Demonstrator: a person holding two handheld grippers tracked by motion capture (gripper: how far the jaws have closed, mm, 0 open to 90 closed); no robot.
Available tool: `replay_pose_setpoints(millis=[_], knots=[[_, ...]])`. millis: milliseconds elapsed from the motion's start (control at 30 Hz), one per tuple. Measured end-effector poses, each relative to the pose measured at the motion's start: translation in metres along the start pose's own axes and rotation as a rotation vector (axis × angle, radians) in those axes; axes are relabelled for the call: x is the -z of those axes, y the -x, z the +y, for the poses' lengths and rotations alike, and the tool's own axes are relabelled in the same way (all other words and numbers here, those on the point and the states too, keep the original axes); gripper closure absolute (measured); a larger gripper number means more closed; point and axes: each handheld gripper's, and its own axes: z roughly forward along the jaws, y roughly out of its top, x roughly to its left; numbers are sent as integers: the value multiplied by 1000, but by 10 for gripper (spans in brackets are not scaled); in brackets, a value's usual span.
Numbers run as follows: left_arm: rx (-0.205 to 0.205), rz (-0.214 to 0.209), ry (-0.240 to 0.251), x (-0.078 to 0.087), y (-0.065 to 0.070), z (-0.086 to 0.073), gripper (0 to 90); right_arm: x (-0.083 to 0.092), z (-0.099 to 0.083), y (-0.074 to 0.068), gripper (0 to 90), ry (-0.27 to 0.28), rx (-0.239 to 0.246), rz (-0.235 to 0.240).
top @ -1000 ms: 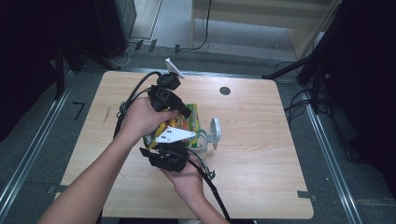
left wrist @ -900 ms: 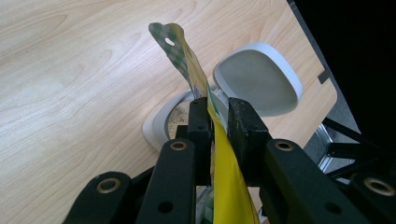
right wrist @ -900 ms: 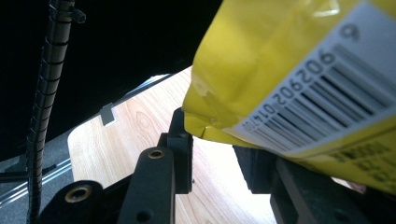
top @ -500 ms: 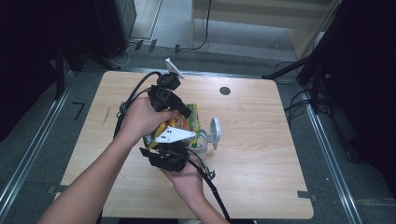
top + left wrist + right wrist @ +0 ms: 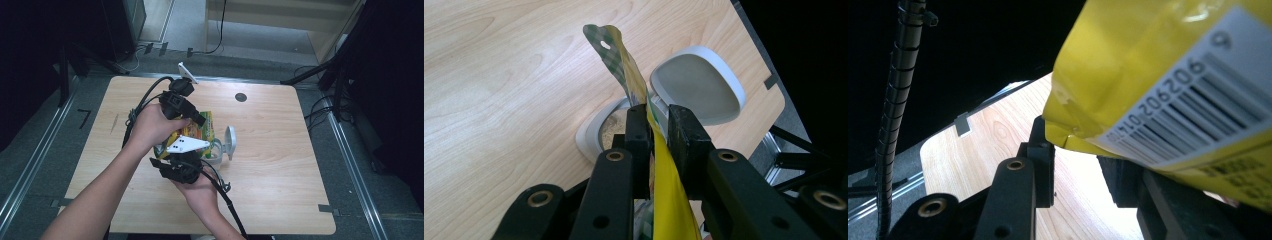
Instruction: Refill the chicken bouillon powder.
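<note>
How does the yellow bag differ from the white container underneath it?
The yellow bag is thin, soft and crinkled, held up in the air by the left gripper; the white container is rigid and rounded, resting on the table. The bag is printed with a barcode; the container is plain, its lid flipped open.

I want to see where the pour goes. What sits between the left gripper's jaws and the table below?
The yellow bag, pinched in the left gripper; under it the open white container, per the left gripper view.
</note>
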Motion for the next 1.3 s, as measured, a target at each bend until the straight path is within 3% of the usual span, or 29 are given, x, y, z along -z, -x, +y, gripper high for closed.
replay_pose_setpoints(millis=[333,667,1300], knots=[[-20,14,-7,1,8,1,801,-1,0,0,699,18,-14,-12],[1,4,-16,-2,0,7,800,1,3,1,695,3,-27,-17],[3,-6,-19,-4,1,9,797,3,4,3,699,-3,-18,-22]])
